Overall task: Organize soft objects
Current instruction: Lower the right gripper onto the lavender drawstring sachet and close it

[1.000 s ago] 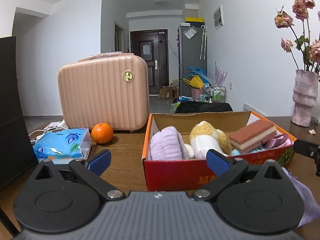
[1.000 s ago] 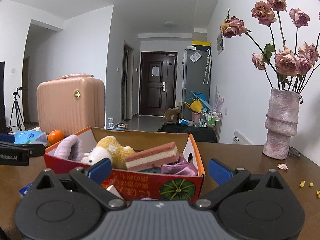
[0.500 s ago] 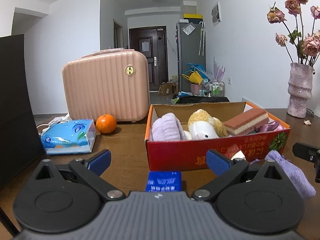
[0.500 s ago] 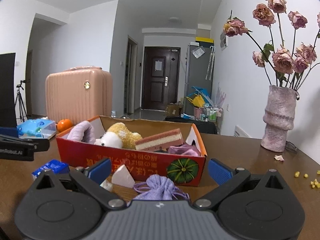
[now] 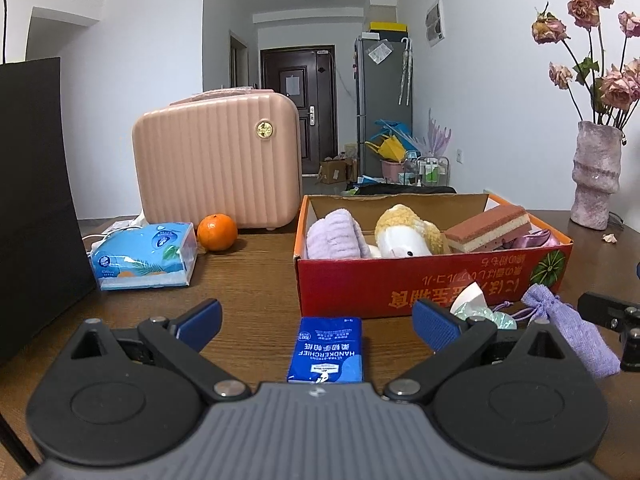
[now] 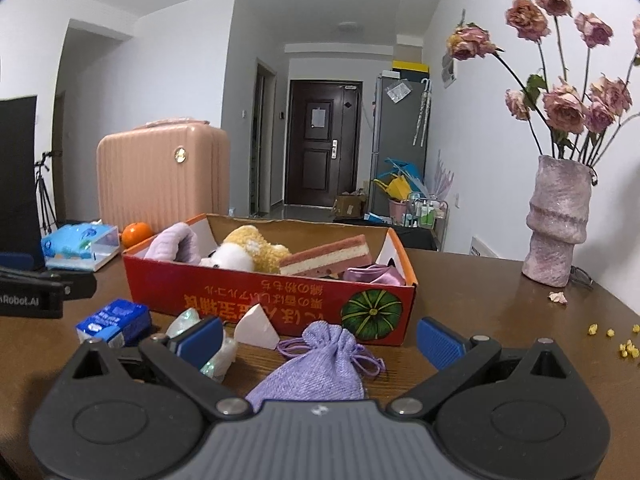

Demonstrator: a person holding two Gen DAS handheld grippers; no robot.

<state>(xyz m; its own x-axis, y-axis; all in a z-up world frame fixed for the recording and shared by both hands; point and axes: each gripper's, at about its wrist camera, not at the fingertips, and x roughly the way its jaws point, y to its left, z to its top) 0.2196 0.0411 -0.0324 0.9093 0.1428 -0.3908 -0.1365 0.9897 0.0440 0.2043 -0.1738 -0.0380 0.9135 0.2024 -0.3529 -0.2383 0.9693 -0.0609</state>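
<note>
A red cardboard box [image 5: 432, 280] [image 6: 280, 296] on the wooden table holds a lilac towel [image 5: 334, 234], a yellow-white plush [image 5: 404, 236], a layered cake sponge [image 5: 488, 226] and a purple cloth. In front of it lie a blue handkerchief pack [image 5: 328, 350] [image 6: 114, 318], a lilac drawstring pouch [image 6: 316, 368] [image 5: 568, 332], a white wedge sponge [image 6: 256, 326] and a shiny wrapped item [image 6: 212, 356]. My left gripper [image 5: 316, 320] is open just above the handkerchief pack. My right gripper [image 6: 320, 340] is open over the pouch.
A pink suitcase [image 5: 218, 166], an orange [image 5: 217, 232] and a blue tissue pack [image 5: 146, 256] sit at the left. A black panel [image 5: 36, 200] stands at the far left. A vase of dried roses [image 6: 558, 232] is at the right, with crumbs [image 6: 608, 336] nearby.
Both grippers have pulled back from the box, toward the near table edge. The handkerchief pack, pouch and wedge sponge in front of the box came into view. Both stayed open.
</note>
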